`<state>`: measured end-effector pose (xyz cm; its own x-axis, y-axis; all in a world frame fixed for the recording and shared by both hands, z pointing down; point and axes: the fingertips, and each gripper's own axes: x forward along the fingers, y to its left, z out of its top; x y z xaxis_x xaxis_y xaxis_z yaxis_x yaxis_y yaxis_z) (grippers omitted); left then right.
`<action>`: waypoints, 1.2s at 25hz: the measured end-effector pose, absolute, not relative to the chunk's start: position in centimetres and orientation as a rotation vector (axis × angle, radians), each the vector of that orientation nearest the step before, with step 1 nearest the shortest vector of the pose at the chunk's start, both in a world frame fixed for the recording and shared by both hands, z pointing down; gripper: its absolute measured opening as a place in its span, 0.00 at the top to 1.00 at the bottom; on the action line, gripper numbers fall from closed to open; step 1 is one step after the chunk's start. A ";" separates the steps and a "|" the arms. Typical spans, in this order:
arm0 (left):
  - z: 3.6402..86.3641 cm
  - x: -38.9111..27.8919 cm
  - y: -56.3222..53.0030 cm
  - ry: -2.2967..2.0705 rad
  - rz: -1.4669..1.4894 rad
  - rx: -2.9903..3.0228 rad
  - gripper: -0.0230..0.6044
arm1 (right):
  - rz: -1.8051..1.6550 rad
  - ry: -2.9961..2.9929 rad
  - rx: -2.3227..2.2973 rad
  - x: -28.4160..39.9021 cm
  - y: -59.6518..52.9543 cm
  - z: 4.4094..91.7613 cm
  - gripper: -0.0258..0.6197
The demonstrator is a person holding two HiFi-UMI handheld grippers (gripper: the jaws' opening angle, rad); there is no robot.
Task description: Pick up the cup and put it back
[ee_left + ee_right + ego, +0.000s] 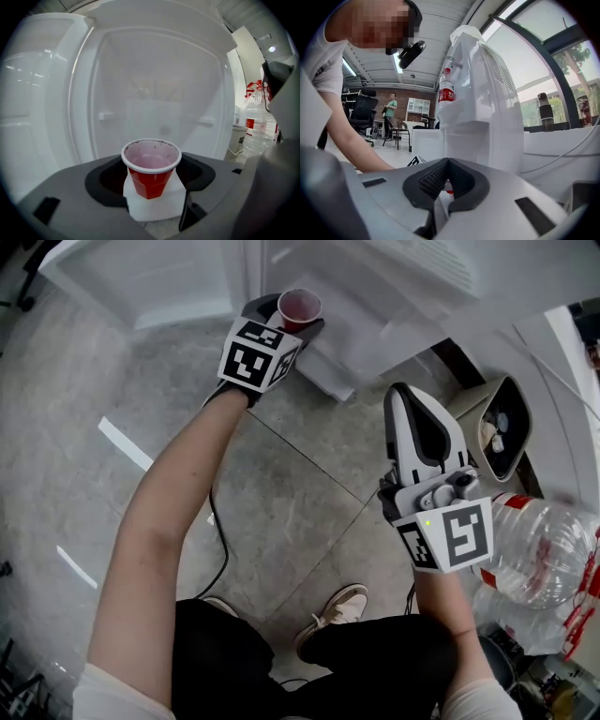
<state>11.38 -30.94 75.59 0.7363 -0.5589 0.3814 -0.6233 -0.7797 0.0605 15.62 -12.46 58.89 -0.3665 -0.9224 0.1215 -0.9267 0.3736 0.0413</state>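
Red on the outside and pale within, one cup (pixel 151 173) stands upright between the jaws of the left gripper (pixel 291 324), and it is the only cup in any view. There are two grippers, each carrying one cube of square markers. In the left gripper view the two dark pads (pixel 105 180) sit on either side of the cup and meet it just under its white rim, so this gripper is closed on the cup. The cup's base shows against a white ledge (pixel 154 208) directly below. Whether it rests on that ledge or hangs just above it cannot be told. Behind the cup opens the recess of one white dispenser (pixel 154 84). From the head view the cup (pixel 300 307) sits at the tip of the outstretched left arm, right against the dispenser's front (pixel 375 296) and well apart from the right gripper (pixel 405 399). That gripper hangs lower right over the grey floor (pixel 94 381), its jaws pressed together with nothing held between them. Beside it are one large clear water jug (pixel 544 549) with red labelling and one bin (pixel 506 427) with a tilted lid. One pale shoe (pixel 333 610) shows fully on the floor below. In the right gripper view the dispenser (pixel 483 103) carries one bottle (pixel 446 89) with a red label.
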 end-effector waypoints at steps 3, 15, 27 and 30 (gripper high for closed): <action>75.6 9.9 -30.0 -0.935 0.630 2.796 0.43 | 0.038 -2.503 1.679 14.7 -13.1 59.0 0.93; 69.7 2.2 -26.3 -1.003 0.422 2.764 0.44 | 0.048 -2.499 1.751 14.5 -15.7 58.8 0.93; 60.5 -6.9 -20.3 -1.039 0.238 2.699 0.44 | 0.067 -2.499 1.784 15.6 -15.8 58.3 0.93; 59.2 -8.9 -18.9 -1.050 0.144 2.620 0.45 | 0.079 -2.506 1.785 15.8 -15.6 58.4 0.93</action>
